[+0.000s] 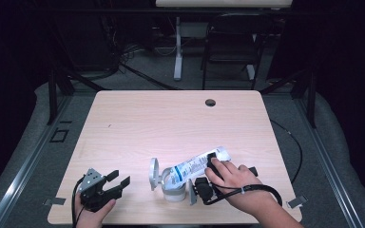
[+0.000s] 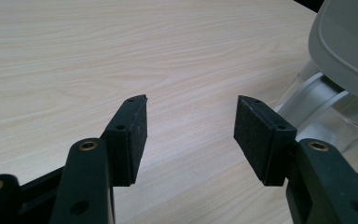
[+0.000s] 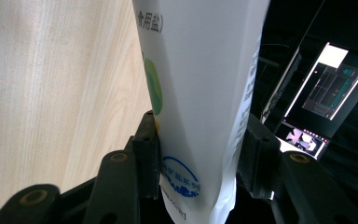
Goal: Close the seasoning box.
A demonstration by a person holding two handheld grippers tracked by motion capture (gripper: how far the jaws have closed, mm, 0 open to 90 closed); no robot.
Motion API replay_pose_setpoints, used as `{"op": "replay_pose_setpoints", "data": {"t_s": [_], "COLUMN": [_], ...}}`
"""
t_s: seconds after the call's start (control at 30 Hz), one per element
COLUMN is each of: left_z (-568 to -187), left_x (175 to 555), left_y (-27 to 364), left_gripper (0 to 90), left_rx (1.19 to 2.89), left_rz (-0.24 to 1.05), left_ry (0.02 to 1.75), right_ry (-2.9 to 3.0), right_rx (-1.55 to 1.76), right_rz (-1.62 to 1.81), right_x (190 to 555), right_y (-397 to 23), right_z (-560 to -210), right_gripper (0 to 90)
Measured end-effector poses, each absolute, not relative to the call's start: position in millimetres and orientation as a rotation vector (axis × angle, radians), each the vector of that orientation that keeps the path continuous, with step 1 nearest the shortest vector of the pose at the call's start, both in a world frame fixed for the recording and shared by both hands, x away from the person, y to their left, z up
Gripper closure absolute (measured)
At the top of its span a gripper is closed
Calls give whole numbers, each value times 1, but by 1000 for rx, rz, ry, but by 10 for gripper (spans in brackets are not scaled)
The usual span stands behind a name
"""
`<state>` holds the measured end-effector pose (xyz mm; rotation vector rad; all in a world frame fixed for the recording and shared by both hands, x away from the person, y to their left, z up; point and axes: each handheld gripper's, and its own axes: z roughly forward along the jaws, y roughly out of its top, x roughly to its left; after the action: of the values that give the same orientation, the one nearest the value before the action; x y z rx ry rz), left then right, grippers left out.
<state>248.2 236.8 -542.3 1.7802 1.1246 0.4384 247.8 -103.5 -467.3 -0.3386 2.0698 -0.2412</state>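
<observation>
The right gripper (image 3: 198, 140) clamps the bag (image 3: 200, 84), whose print its own view shows, while the left gripper (image 2: 191, 135) gapes wide beside the jar (image 1: 173, 183).

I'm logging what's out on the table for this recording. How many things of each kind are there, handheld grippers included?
Grippers: 2, the left gripper and the right gripper.
Bags: 1, a white printed bag tilted into the container.
Containers: 1, a clear container with its grey lid flipped open.
Total: 4.
</observation>
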Motion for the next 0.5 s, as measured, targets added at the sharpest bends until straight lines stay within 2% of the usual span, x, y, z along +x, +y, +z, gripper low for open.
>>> {"op": "replay_pose_setpoints", "data": {"t_s": [0.5], "left_z": [-542], "left_x": [248], "left_y": [237], "left_gripper": [446], "left_rx": [1777], "left_rz": [441], "left_ry": [1125], "right_ry": [2071], "right_rx": [-360], "right_rz": [-245], "right_x": [246], "right_y": [-102], "right_z": [-466], "right_gripper": [567]}}
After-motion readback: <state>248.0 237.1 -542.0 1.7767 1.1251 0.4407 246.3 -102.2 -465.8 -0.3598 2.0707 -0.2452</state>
